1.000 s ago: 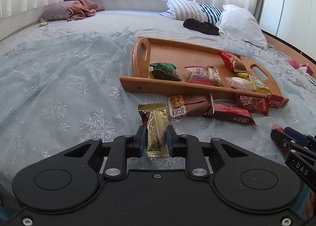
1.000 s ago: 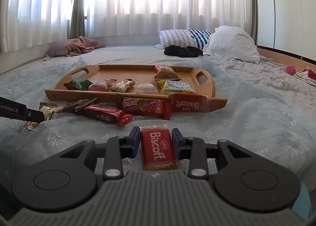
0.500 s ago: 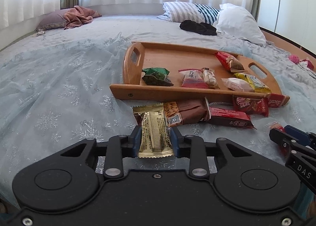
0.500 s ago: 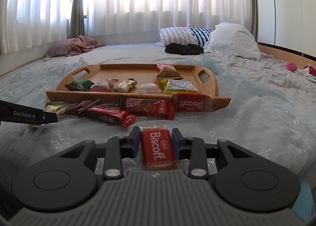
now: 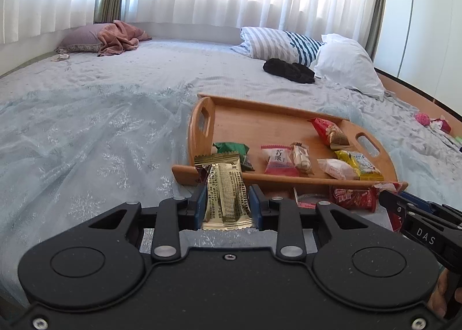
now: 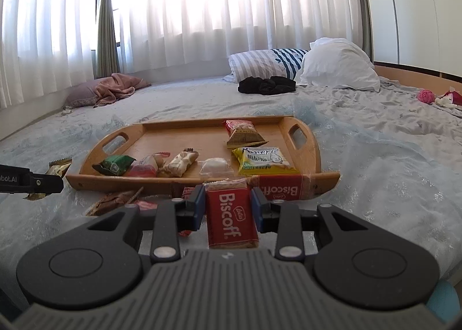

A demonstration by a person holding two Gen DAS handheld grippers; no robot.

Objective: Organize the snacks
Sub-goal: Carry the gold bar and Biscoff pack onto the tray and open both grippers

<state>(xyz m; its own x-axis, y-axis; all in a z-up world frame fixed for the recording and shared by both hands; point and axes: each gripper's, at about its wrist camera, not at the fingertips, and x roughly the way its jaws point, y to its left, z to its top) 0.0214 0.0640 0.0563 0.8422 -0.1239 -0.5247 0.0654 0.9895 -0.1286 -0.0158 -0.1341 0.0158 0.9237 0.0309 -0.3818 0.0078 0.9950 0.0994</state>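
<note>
A wooden tray point(image 5: 260, 125) lies on the bed and holds several snack packets; it also shows in the right wrist view point(image 6: 179, 139). My left gripper point(image 5: 226, 200) is shut on a gold snack packet point(image 5: 225, 188), held above the bed in front of the tray's near left corner. My right gripper point(image 6: 226, 204) is shut on a red Biscoff packet point(image 6: 229, 214), lifted in front of the tray's near rail. A second Biscoff packet point(image 6: 278, 190), a brown packet point(image 6: 115, 200) and a red packet point(image 5: 352, 197) lie on the bed against the tray's front.
Pale blue sheer cloth point(image 5: 86, 142) covers the near bed. Striped pillow point(image 5: 277, 44), white pillow point(image 5: 346, 67) and black clothing point(image 5: 288, 70) lie behind the tray. A pink blanket point(image 5: 121, 38) is far left. The wooden bed edge point(image 5: 418, 96) runs along the right.
Both grippers have risen from the bed with their packets. The left gripper has moved toward the tray's near left corner; the right has moved closer to the tray's front rail.
</note>
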